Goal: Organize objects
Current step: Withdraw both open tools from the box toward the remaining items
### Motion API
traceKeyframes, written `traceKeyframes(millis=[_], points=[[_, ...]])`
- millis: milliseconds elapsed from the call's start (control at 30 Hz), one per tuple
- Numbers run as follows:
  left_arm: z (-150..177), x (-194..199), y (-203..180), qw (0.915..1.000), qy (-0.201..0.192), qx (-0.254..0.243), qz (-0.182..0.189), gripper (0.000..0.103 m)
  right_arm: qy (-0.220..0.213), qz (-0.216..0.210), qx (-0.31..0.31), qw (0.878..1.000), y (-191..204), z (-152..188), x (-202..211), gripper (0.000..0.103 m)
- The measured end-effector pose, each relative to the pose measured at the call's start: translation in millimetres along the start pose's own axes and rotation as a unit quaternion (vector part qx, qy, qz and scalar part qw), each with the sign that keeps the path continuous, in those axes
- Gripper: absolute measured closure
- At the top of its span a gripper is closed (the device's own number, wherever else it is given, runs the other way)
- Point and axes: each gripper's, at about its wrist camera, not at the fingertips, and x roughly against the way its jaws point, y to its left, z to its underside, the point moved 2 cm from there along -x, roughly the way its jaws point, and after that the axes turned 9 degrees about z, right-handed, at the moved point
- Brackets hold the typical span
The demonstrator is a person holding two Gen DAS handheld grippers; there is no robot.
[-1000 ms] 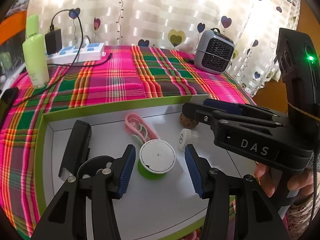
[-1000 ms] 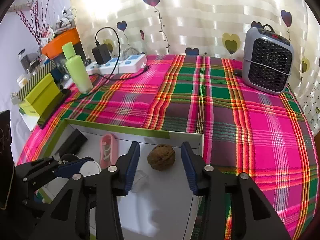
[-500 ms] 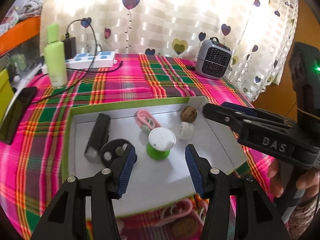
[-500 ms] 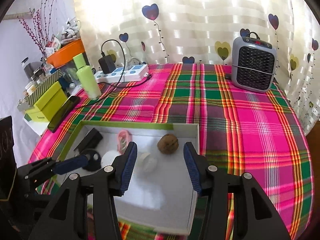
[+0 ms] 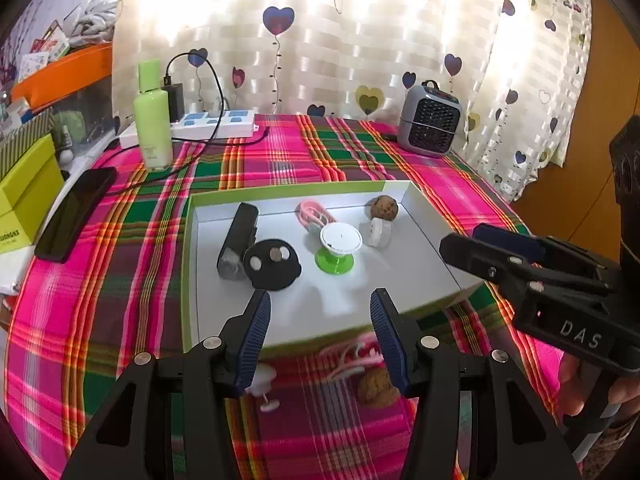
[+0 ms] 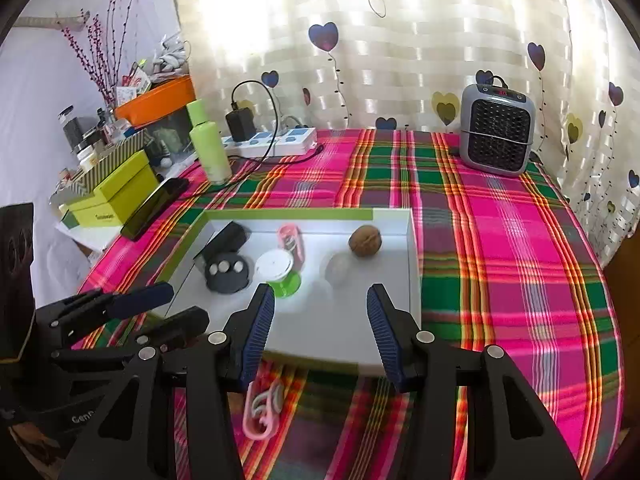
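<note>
**Both hand-held grippers released above a partly filled tray**

The left hand-held gripper (image 5: pixel 319 334) is hovering over the near edge of the white tray (image 5: pixel 424 208), its blue-padded jaws standing apart with nothing between them. The right hand-held gripper (image 6: pixel 320 334) is likewise hanging released over the tray's near edge, grasping nothing. The tray is lying on a counter covered by a plaid cloth (image 6: pixel 500 240). Inside it are resting a black rectangular block (image 5: pixel 239 240), a black disc with pale spots (image 5: pixel 272 265), a white-topped green spool (image 5: pixel 338 248), a pink clip (image 5: pixel 310 213), a small white cap (image 5: pixel 378 232) and a walnut (image 5: pixel 383 208), the last sitting in the far right corner. Outside the tray, on the cloth near the grippers, are lying a second pink clip (image 6: pixel 262 410), a second walnut (image 5: pixel 376 390) and a small white pin-like piece (image 5: pixel 264 388). A green bottle (image 6: pixel 209 146) and a grey heater (image 6: pixel 496 134) are standing at the far side.
</note>
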Motion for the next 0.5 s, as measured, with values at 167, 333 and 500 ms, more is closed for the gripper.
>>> traceKeyframes(millis=[167,333,500], points=[[10.8,9.9,4.8,1.0000,0.003,0.005,-0.006,0.052,0.006,0.001,0.000,1.000,5.3,13.6,5.2,0.054],[20.5,15.5,8.8,0.9999,0.007,0.007,-0.012,0.052,0.012,-0.001,-0.005,1.000,8.4,23.6,8.0,0.054],[32.1,22.0,13.8,0.9998,0.007,0.010,-0.016,0.052,0.014,0.001,-0.010,1.000,10.7,32.7,12.1,0.054]])
